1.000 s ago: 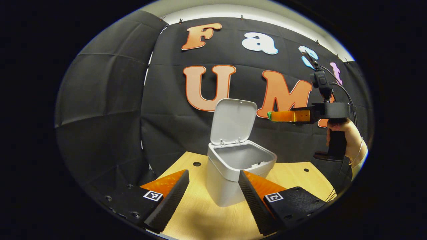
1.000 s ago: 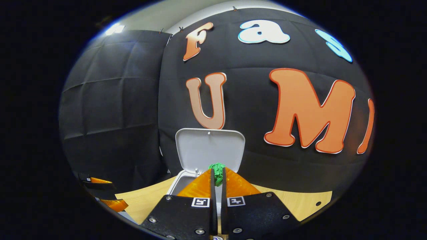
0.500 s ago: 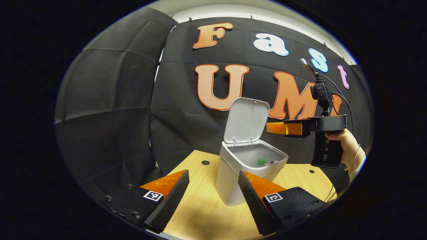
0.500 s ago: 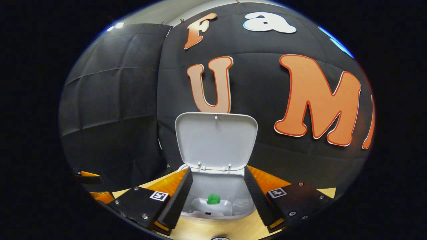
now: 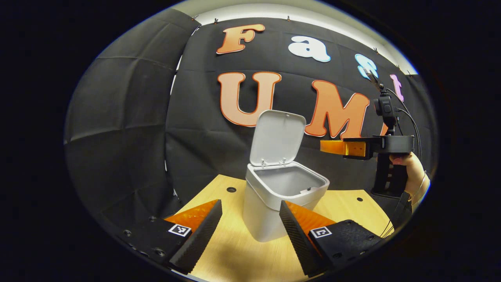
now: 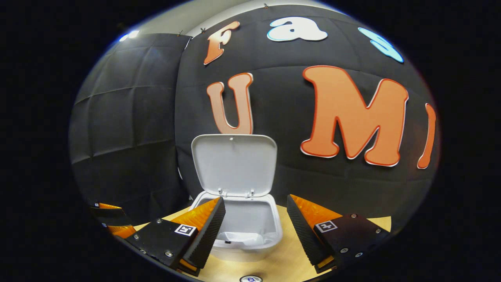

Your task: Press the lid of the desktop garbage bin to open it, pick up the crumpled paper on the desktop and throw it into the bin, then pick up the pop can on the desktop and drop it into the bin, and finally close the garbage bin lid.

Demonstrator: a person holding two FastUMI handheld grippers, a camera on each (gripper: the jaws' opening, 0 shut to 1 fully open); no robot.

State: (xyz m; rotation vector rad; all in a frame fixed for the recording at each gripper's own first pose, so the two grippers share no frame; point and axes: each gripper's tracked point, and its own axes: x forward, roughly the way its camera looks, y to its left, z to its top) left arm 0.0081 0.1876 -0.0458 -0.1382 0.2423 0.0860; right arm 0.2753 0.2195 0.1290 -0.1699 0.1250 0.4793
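With lid [image 6: 234, 163] standing upright and bin [image 5: 274, 203] wide open, paper step reads as done. Right gripper [image 6: 254, 227] hangs above the bin's mouth, jaws spread, holding nothing; from the left gripper view it shows at three o'clock, level with the lid. Left gripper [image 5: 250, 231] waits low over the desk [image 5: 235, 254], jaws likewise apart and empty, bin dead ahead at twelve o'clock, just beyond the fingertips. Something pale at the bottom of the bin, possibly a liner or the paper, too dim to call. No placing the pop can from here, so nearer hand impossible to judge. Open wood around the bin; black cloth wall [image 5: 129, 129] close behind the lid.
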